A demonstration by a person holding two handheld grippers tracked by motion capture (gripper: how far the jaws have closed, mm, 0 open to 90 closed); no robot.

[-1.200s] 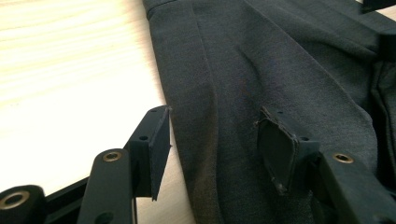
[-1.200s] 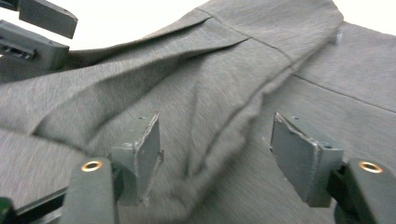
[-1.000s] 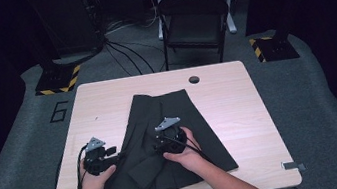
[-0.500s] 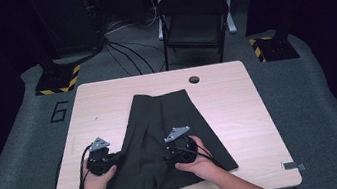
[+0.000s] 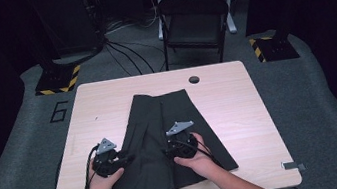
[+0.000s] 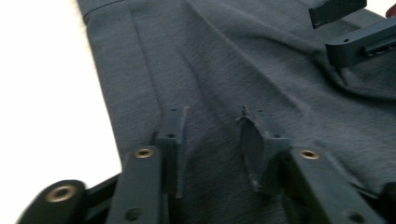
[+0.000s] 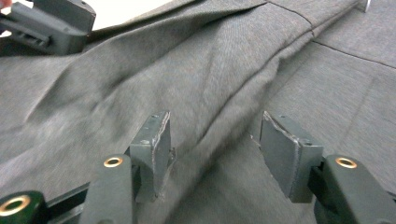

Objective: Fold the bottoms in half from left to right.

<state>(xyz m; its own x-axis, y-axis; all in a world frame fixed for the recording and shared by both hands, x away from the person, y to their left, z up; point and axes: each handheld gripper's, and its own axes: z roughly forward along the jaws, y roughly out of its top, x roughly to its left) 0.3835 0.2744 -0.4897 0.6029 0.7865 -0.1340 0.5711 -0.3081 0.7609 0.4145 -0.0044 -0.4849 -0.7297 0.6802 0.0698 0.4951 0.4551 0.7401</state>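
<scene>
A dark pleated skirt [image 5: 161, 126] lies flat on the table, waistband far, hem near. My left gripper [image 5: 124, 157] rests at the skirt's left edge near the hem. In the left gripper view its jaws [image 6: 212, 114] stand apart over the cloth [image 6: 233, 60] and have just been opening; nothing is pinched between them. My right gripper [image 5: 167, 151] sits on the skirt's middle. Its jaws [image 7: 212, 123] have just been closing and still stand apart, with a raised fold of the fabric [image 7: 210, 60] running between them, untouched by the pads.
The light wooden table [image 5: 240, 114] has a cable hole [image 5: 194, 79] at its far edge. A folding chair [image 5: 193, 22] stands behind it. Grey carpet surrounds the table, with yellow-black striped bases at the far left [image 5: 56, 81] and right.
The right gripper has slid a little toward the near edge over the skirt. The left hand has hardly moved. The skirt stays where it was.
</scene>
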